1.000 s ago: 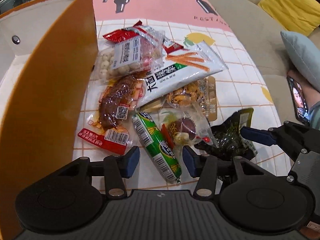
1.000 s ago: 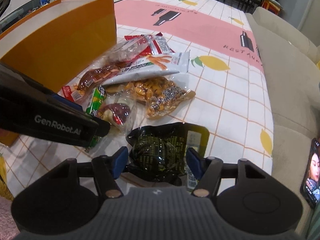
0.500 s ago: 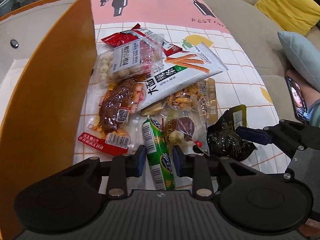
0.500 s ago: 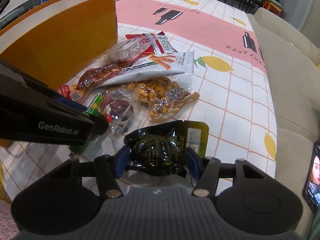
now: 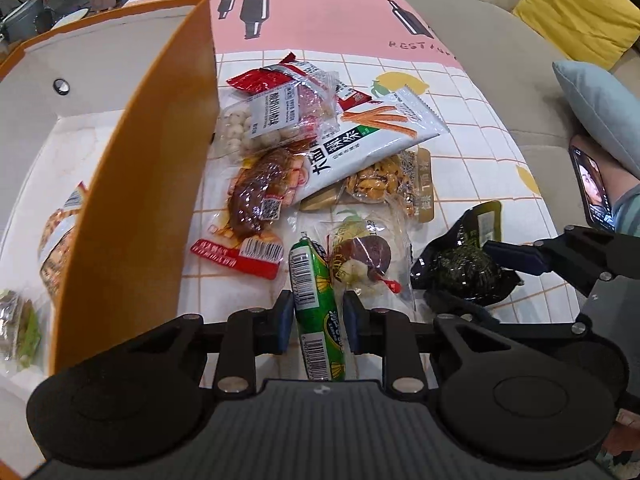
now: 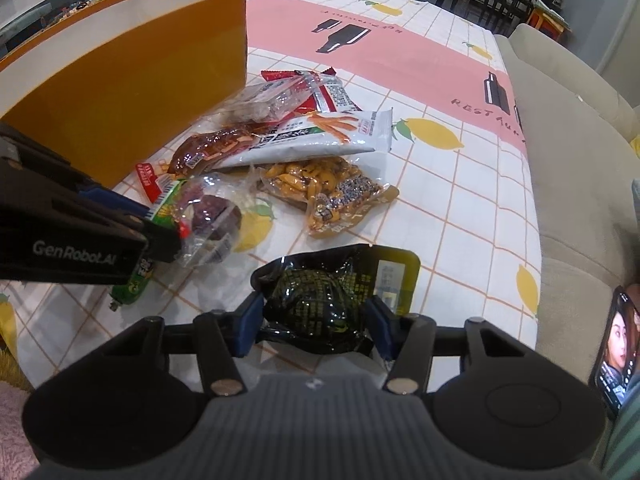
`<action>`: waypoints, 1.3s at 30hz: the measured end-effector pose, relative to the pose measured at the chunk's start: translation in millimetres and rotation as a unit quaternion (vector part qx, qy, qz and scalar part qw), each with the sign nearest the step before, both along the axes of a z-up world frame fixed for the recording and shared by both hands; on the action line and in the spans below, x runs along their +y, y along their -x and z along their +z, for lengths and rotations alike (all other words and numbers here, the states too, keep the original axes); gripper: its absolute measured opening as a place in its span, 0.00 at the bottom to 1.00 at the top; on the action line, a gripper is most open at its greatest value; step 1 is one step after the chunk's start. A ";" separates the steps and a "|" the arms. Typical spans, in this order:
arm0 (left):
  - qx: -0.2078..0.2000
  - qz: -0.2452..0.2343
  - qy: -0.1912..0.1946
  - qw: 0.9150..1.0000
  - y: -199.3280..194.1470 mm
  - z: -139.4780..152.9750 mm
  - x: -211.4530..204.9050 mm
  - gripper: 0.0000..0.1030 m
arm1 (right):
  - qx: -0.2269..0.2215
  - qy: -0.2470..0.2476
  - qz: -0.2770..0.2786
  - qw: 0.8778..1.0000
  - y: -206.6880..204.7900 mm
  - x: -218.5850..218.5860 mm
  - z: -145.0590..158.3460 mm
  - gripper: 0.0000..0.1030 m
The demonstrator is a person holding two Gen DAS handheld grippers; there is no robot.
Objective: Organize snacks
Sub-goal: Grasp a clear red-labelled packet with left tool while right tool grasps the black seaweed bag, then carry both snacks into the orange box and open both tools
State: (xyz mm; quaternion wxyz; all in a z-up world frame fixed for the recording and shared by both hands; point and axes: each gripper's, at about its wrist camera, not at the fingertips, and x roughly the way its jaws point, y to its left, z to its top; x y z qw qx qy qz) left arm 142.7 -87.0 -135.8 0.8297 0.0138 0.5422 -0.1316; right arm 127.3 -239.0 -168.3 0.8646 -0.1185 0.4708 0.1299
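My left gripper (image 5: 319, 320) holds a green sausage stick (image 5: 316, 276) between its blue pads, jaws still closing; the stick hangs off the cloth in the right wrist view (image 6: 136, 284). My right gripper (image 6: 314, 320) squeezes a crumpled black snack packet (image 6: 320, 292), jaws also still closing. An orange box (image 5: 132, 200) with white inner walls stands on the left with a few packets (image 5: 60, 240) inside. Beside the box lies a pile: a white packet with orange sticks (image 5: 372, 136), a peanut packet (image 5: 380, 184), a brown meat packet (image 5: 260, 196), a packet of white balls (image 5: 264, 120) and a clear packet with a purple sweet (image 5: 368, 256).
The table wears a white checked cloth (image 6: 460, 208) with lemons and a pink band. A beige sofa (image 6: 580, 180) runs along its right side, with a yellow cushion (image 5: 576, 12) and a pale blue one (image 5: 600, 108). A lit phone (image 6: 616, 344) rests near a person's foot.
Both pairs of jaws have narrowed onto their packets. The green stick has swung to line up with the left gripper and risen a little. The black packet has crumpled between the right pads.
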 end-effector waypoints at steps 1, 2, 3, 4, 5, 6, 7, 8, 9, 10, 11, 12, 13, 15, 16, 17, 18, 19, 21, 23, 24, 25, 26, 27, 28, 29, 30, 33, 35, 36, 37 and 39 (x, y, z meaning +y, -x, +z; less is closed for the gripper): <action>0.001 0.002 0.002 1.000 1.5 1.6 1.1 0.27 | -0.001 0.001 0.000 1.000 1.8 -0.2 1.4 0.51; 0.002 0.004 0.005 1.000 3.2 3.5 2.4 0.27 | -0.002 0.003 -0.002 1.000 3.6 -0.6 3.3 0.51; 0.001 0.005 0.008 1.000 5.1 5.8 3.5 0.26 | -0.004 0.003 -0.003 1.000 5.5 -0.9 5.5 0.51; -0.002 0.005 0.009 1.000 7.6 8.3 4.4 0.25 | -0.006 0.004 -0.004 1.000 7.7 -1.3 8.1 0.51; -0.007 0.004 0.010 1.000 9.7 11.1 4.5 0.12 | -0.010 0.003 -0.005 1.000 10.0 -1.6 10.9 0.51; -0.013 0.001 0.012 1.000 11.7 14.1 4.3 0.01 | -0.013 0.004 -0.006 1.000 12.0 -1.8 13.5 0.50; -0.019 0.000 0.013 1.000 13.7 17.9 4.3 0.00 | -0.016 0.005 -0.007 1.000 14.3 -1.7 16.0 0.50; -0.025 -0.001 0.012 1.000 15.6 21.5 4.2 0.00 | -0.019 0.006 -0.008 1.000 16.8 -1.8 18.1 0.50; -0.030 -0.004 0.011 0.999 17.0 24.1 3.6 0.00 | -0.022 0.007 -0.008 1.000 19.3 -1.5 20.3 0.50; -0.032 -0.006 0.009 0.999 18.2 25.4 3.2 0.00 | -0.024 0.008 -0.008 1.000 21.2 -1.2 22.1 0.50; -0.031 -0.008 0.006 0.999 18.9 25.2 2.8 0.00 | -0.026 0.008 -0.007 1.000 22.8 -0.5 23.2 0.50; -0.025 -0.011 0.005 1.000 18.9 23.8 2.4 0.00 | -0.026 0.009 -0.006 1.000 24.1 0.0 23.8 0.50; -0.017 -0.014 0.008 1.000 19.1 21.6 2.9 0.00 | -0.027 0.012 -0.006 1.000 25.0 0.7 23.9 0.50; 0.001 -0.022 0.016 1.000 20.8 17.6 4.7 0.00 | -0.022 0.009 -0.002 1.000 27.0 1.1 23.0 0.50; 0.009 -0.026 0.017 0.999 22.2 15.6 6.2 0.03 | -0.017 0.003 -0.003 1.000 27.8 0.1 22.1 0.50; 0.012 -0.025 0.017 0.999 23.8 13.9 7.8 0.06 | -0.009 -0.004 -0.004 1.000 28.4 -1.6 20.7 0.50; 0.013 -0.021 0.015 1.000 25.4 12.1 10.1 0.06 | -0.002 -0.012 -0.006 1.000 28.5 -3.2 18.8 0.50; 0.018 -0.017 0.012 1.000 26.2 10.4 12.1 0.06 | 0.004 -0.019 -0.008 1.000 28.0 -4.8 16.7 0.50; 0.030 -0.008 0.011 0.999 25.0 7.2 16.3 0.13 | 0.013 -0.029 -0.012 0.999 26.6 -7.1 13.9 0.50; 0.026 0.000 0.010 1.000 27.0 7.1 19.6 0.25 | 0.015 -0.036 -0.014 0.999 26.5 -7.2 13.8 0.50; 0.019 -0.003 0.009 1.000 28.9 8.8 19.7 0.26 | 0.016 -0.040 -0.013 0.999 26.4 -7.0 14.1 0.50; 0.011 -0.009 0.012 1.000 30.1 10.4 19.1 0.28 | 0.017 -0.042 -0.012 0.999 27.1 -6.6 14.2 0.50; 0.005 -0.017 0.018 1.000 30.4 11.8 18.0 0.33 | 0.017 -0.043 -0.011 0.999 27.3 -5.9 14.0 0.50; 0.003 -0.025 0.025 0.999 31.0 13.4 16.1 0.35 | 0.018 -0.044 -0.010 0.999 27.5 -5.3 13.6 0.50; 0.001 -0.033 0.034 0.999 31.0 14.5 14.6 0.39 | 0.020 -0.045 -0.011 0.999 27.3 -5.3 13.2 0.50; 0.000 -0.039 0.044 0.998 31.7 15.1 12.8 0.42 | 0.022 -0.046 -0.012 0.999 26.7 -5.8 12.6 0.50; 0.002 -0.042 0.051 0.998 30.3 14.8 10.6 0.44 | 0.024 -0.046 -0.014 0.999 26.1 -6.7 12.0 0.50; 0.009 -0.046 0.066 0.997 27.3 11.0 3.6 0.49 | 0.035 -0.048 -0.020 0.998 24.5 -10.0 8.7 0.50; 0.015 -0.051 0.075 0.996 25.5 7.6 0.1 0.53 | 0.039 -0.051 -0.022 0.998 23.8 -11.7 6.9 0.50; 0.018 -0.053 0.079 0.995 24.8 5.8 -1.4 0.54 | 0.039 -0.051 -0.022 0.998 23.8 -11.9 6.6 0.50; 0.022 -0.056 0.082 0.995 24.4 3.8 -2.8 0.55 | 0.038 -0.051 -0.021 0.998 24.1 -11.8 6.5 0.50; 0.028 -0.057 0.088 0.994 22.8 -0.7 -4.1 0.55 | 0.039 -0.050 -0.021 0.998 24.7 -11.7 5.8 0.50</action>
